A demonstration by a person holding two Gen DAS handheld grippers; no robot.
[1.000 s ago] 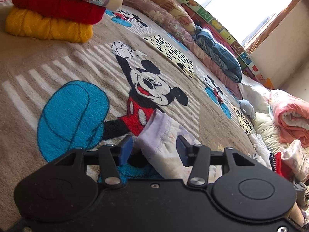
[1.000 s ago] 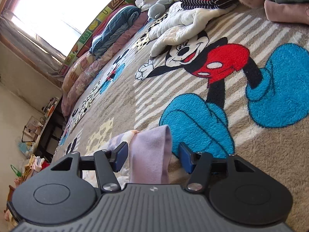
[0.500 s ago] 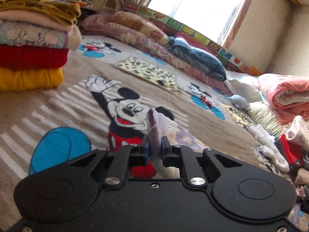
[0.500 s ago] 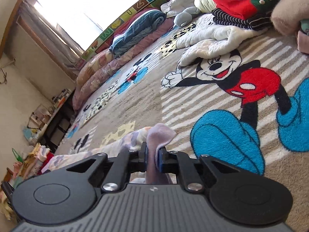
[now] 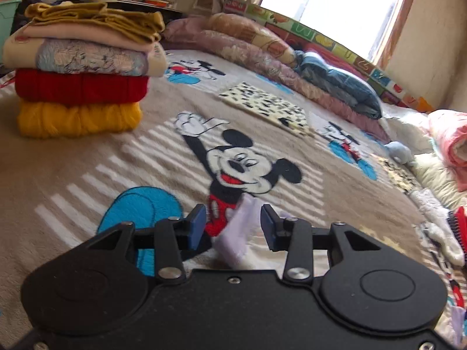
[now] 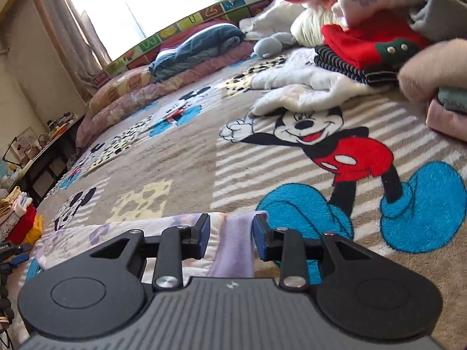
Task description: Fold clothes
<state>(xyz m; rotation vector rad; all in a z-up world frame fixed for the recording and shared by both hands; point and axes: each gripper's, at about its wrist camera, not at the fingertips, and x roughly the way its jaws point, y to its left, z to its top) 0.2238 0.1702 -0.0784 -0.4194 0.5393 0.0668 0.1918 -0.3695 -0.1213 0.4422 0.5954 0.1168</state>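
Observation:
A pale lilac garment with a floral print lies on the Mickey Mouse blanket (image 5: 87,175). In the left wrist view its lilac edge (image 5: 236,233) sits loose between the spread blue pads of my left gripper (image 5: 233,227), which is open. In the right wrist view the garment (image 6: 116,233) is spread flat to the left, and its lilac hem (image 6: 236,245) lies between the parted pads of my right gripper (image 6: 230,233), also open. Neither gripper pinches the cloth.
A stack of folded clothes (image 5: 81,70) stands at the far left. A heap of unfolded clothes, with a red piece (image 6: 370,38) and a white one (image 6: 306,87), lies at the right. Pillows and quilts (image 5: 292,67) line the far edge under the window.
Both grippers closed on the garment's edge half a second ago and have now opened, letting the cloth drop. The garment now lies flatter on the blanket.

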